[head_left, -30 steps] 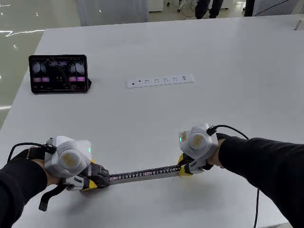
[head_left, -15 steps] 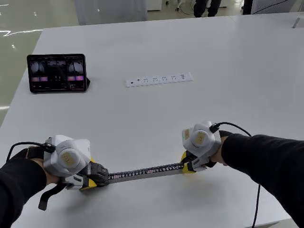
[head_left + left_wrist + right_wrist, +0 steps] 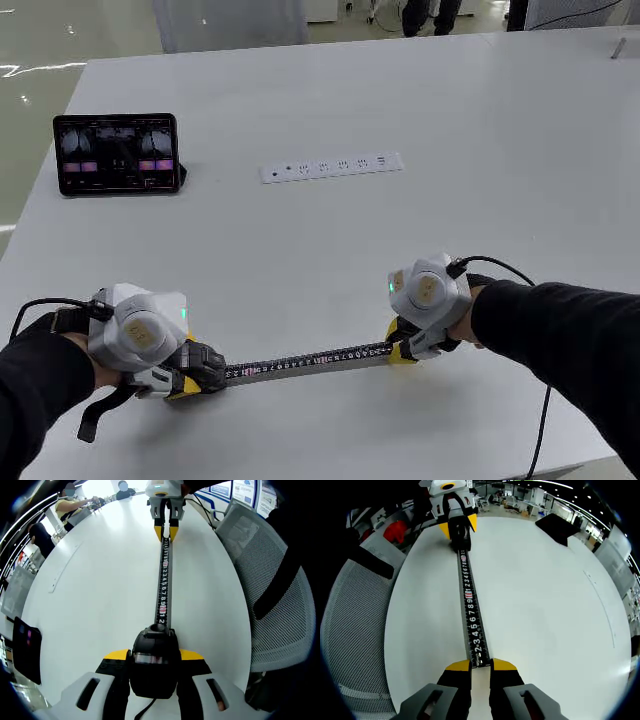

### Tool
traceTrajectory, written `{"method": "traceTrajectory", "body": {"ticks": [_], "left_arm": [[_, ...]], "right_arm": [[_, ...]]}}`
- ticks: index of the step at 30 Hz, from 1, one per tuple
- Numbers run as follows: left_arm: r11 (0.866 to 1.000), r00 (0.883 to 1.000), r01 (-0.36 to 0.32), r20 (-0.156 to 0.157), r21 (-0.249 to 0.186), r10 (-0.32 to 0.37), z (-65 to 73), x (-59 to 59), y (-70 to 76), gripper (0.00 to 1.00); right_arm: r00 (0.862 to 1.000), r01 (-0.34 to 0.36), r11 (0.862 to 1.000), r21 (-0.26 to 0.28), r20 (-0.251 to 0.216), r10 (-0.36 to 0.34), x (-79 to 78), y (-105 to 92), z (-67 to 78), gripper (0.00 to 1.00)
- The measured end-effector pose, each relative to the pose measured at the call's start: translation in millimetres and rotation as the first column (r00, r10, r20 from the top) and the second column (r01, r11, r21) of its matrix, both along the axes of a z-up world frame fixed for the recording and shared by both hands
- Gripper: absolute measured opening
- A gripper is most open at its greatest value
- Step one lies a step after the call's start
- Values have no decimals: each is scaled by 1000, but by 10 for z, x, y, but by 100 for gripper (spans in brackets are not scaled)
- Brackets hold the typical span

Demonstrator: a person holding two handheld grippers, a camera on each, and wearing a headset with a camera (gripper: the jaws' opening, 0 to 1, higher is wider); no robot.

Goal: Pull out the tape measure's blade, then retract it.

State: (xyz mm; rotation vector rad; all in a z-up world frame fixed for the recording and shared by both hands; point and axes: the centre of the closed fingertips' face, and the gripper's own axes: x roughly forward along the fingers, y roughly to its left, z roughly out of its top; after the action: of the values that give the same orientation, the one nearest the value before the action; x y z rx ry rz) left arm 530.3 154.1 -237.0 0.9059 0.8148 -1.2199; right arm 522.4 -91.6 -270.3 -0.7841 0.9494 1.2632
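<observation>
A: Where's the tape measure?

B: Its black case (image 3: 154, 666) is at the near left edge of the white table (image 3: 430, 130), low to the surface. I can't tell whether it rests on it. The blade (image 3: 305, 362) runs out of it to the right along the near edge, straight and flat, just over the tabletop, printed face up.

A: What's holding it?

B: The left gripper (image 3: 192, 372) is clamped across the case, a yellow-tipped jaw on each flank. The right gripper (image 3: 480, 666) is pinched on the blade's free end, jaws closed in on the tip where the numbering starts.

A: What step is this?

B: I'd say the pull-out. A fair length is drawn and taut between the two grippers, and no slack or curl shows. Retraction is not yet begun, by my reading.

A: What does the next move need?

B: If this length is enough, walk the right gripper back toward the case in line with the blade, with the grip firm so the spring can't snap it home. The left gripper holds the case square.

A: Anything nearby?

B: A tablet (image 3: 117, 152) stands at the far left, and a white power strip (image 3: 331, 167) lies mid-table. Both are well apart from the blade. A mesh chair (image 3: 270, 580) sits off the table's near edge.
</observation>
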Motion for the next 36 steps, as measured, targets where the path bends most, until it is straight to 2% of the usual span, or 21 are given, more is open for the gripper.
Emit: {"method": "traceTrajectory", "body": {"ticks": [21,25,36], "left_arm": [[1000,1000,4,2,1,-4,11,-10,3,30],[1000,1000,-5,-7,-6,5,16,-9,5,30],[1000,1000,-6,-11,-23,6,0,12,-2,31]], "right_arm": [[1000,17,1000,-8,2,-17,-13,-107,10,9],[1000,19,1000,-5,6,-19,-14,-104,9,9],[1000,-11,1000,-29,12,12,-22,-100,3,10]]}}
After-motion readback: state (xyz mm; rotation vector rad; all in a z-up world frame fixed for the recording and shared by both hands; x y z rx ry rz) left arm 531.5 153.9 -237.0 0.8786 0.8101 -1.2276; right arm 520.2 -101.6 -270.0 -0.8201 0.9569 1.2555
